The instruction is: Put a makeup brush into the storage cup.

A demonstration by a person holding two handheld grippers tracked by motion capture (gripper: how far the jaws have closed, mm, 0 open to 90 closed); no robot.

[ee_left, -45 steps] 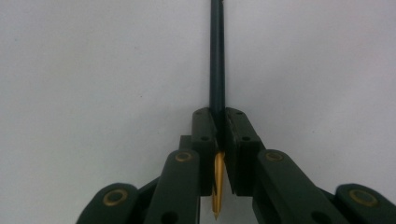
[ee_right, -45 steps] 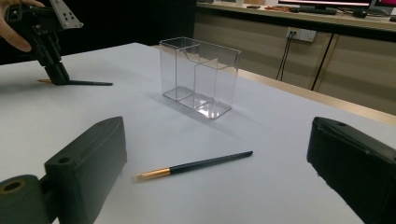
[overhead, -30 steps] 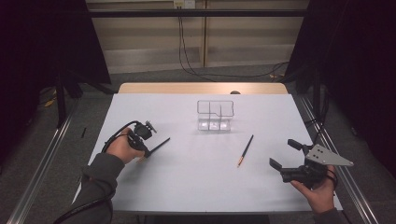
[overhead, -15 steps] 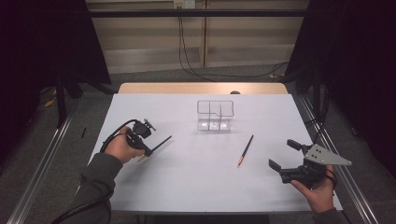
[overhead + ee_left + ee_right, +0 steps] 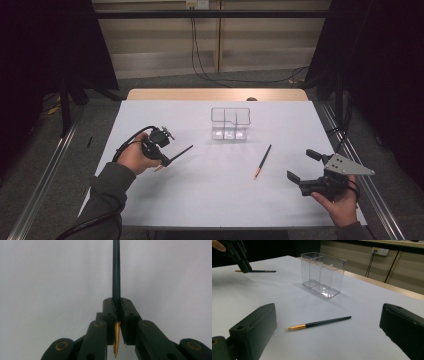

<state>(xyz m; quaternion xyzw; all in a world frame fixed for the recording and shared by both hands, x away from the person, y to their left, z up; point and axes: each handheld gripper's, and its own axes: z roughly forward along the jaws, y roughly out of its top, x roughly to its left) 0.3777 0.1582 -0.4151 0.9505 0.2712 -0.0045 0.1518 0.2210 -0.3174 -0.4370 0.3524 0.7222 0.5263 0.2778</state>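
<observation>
Judging by the layout, the job of putting brushes into the clear holder was barely begun: one was in hand, one lay loose, and none stood in the box.

Near the worktop's front right corner, the right gripper (image 5: 303, 166) hovered with its jaws spread wide, nothing between them, aimed toward the second brush (image 5: 262, 161). That brush lay flat on the white worktop (image 5: 200, 200), right of centre, its gold ferrule end toward the front edge.

Toward the left edge, the left gripper (image 5: 167, 159) was clamped tight on the first brush (image 5: 116, 277), gripping it near the gold ferrule, with the dark handle jutting out toward the middle, clear of the surface.

Farthest off, toward the back edge and near its middle, the clear holder (image 5: 230, 123) stood upright with all compartments empty.
</observation>
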